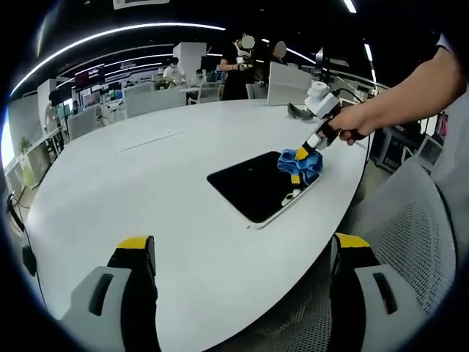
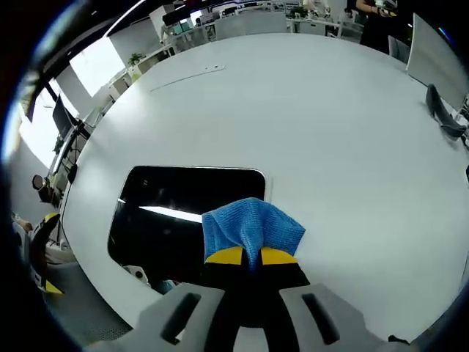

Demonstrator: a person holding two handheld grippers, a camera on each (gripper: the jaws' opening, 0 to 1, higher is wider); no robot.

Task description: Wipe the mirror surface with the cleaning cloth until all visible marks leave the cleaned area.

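Mirror lay near the table edge, so the right gripper, clenched on the cloth, risked shoving it off, while the left gripper hung released.

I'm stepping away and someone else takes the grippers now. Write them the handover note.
Right gripper: shut on the blue cleaning cloth, pressing it on the mirror at its edge.
Left gripper: open, holding nothing, hovering above the white table back from the mirror.
Mirror lies flat on the table near its edge.
Done: cloth gripped and on the glass. Whether marks remain cannot be told from these views.
Left: wipe across the whole surface, check for marks, keep mirror and cloth in view.
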